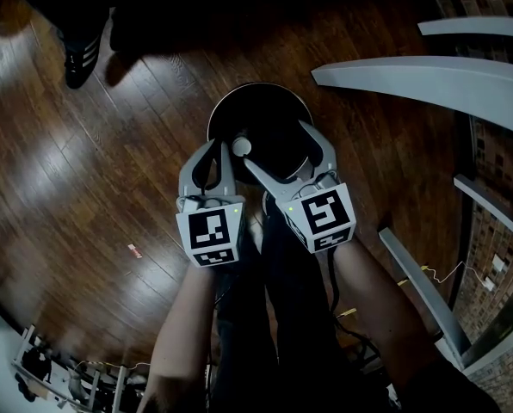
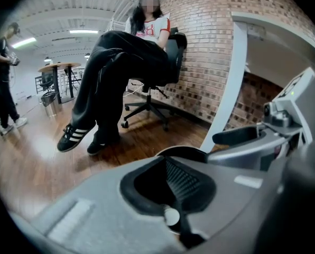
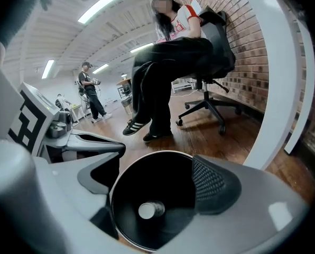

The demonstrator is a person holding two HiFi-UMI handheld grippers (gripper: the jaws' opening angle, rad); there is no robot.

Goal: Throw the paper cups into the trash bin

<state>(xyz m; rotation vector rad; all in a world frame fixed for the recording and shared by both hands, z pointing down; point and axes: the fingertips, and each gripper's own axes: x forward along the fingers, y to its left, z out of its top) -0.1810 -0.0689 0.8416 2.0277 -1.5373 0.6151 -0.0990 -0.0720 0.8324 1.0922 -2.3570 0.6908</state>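
Observation:
A round black trash bin (image 1: pixel 226 110) stands on the dark wood floor straight below both grippers. Deep inside it lies a white paper cup (image 3: pixel 148 210), also seen in the head view as a pale cup (image 1: pixel 241 145) and in the left gripper view as a small white cup (image 2: pixel 172 216). My right gripper (image 1: pixel 284 157) hangs over the bin mouth with its jaws wide open and nothing between them; the bin (image 3: pixel 120 194) fills the gap. My left gripper (image 1: pixel 218 146) hovers over the bin's near-left rim, fingertips together, holding nothing.
A person sits on a black office chair (image 3: pixel 215 57) just beyond the bin, striped shoes (image 1: pixel 80 58) on the floor. White curved frame parts (image 1: pixel 429 80) and a brick wall (image 2: pixel 210 62) lie to the right. A small red scrap (image 1: pixel 134 249) lies on the floor at left.

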